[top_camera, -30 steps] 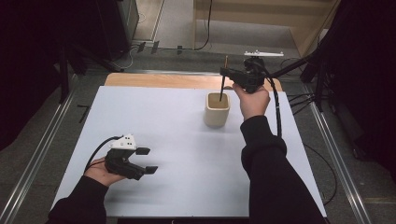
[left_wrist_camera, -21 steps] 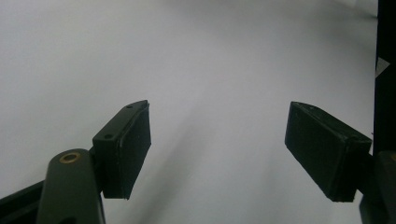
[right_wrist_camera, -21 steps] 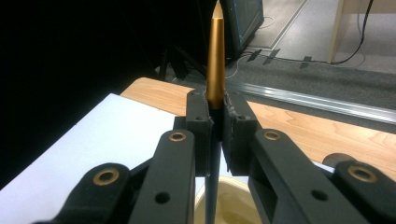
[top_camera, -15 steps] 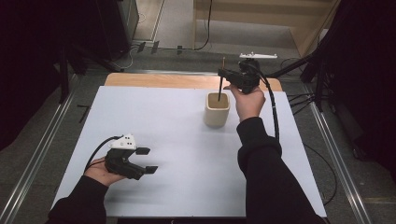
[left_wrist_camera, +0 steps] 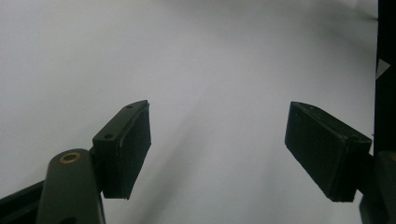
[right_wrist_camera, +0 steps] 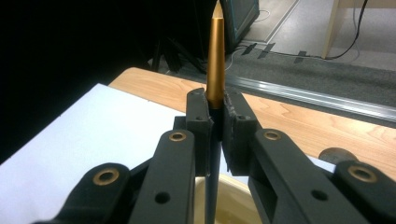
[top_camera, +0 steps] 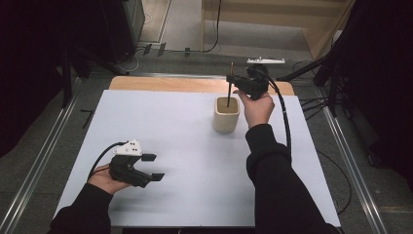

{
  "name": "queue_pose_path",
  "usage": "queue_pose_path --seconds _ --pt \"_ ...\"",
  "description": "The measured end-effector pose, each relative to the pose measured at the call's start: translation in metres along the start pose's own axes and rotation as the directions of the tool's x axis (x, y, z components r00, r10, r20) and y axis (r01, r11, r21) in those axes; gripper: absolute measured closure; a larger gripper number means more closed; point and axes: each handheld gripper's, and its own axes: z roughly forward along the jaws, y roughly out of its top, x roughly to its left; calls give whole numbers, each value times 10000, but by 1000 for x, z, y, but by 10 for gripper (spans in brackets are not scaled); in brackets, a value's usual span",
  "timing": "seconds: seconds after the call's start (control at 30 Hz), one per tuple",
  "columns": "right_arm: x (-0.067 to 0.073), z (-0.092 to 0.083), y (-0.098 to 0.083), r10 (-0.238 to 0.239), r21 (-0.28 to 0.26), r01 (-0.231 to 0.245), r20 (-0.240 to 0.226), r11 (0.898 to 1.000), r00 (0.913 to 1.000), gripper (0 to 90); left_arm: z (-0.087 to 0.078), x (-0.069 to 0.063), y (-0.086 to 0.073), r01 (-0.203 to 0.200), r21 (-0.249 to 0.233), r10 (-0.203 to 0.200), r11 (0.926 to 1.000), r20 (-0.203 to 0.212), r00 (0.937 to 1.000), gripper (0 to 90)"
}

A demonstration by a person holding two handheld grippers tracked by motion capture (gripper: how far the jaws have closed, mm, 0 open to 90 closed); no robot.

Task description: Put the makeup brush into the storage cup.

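- A cream-coloured cylindrical cup stands upright on the white table top, towards the far side, near the bare wooden edge strip.
- A slim stick with a dark lower shaft and a gold tapered upper end stands upright with its lower end inside the cup; whether it touches the bottom cannot be told.
- The right gripper hovers over the cup's far rim, jaws clamped together on the stick at about mid-length.
- The right gripper view shows the grip close up: both pads press the stick just where gold meets dark, with the cup's rim directly below.
- The left gripper rests low over the near left of the table, well apart from the cup.
- In the left gripper view its jaws stand wide apart with bare white surface between them.
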Motion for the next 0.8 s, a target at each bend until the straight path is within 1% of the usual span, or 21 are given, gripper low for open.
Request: queue_pose_path --seconds 0.03,0.1,0.6,0.67,0.8 --pt "0 1 -1 -33 -26 33 7 10000 10000 836 0 0 0 -15 27 15 10000 -7 10000 233" --pt "-1 1 -3 57 -107 -57 -17 9999 10000 836 0 0 0 -30 43 30 10000 11 10000 234" --pt "-8 7 -26 352 129 -351 -49 9993 9994 835 1 0 0 -27 70 27 10000 41 10000 233" --pt "-8 8 -29 261 201 -261 2 9995 9997 835 1 0 0 -24 69 23 10000 28 10000 233" --pt "-8 10 -34 323 215 -322 -32 9993 9995 835 1 0 0 -19 65 18 10000 45 10000 233"
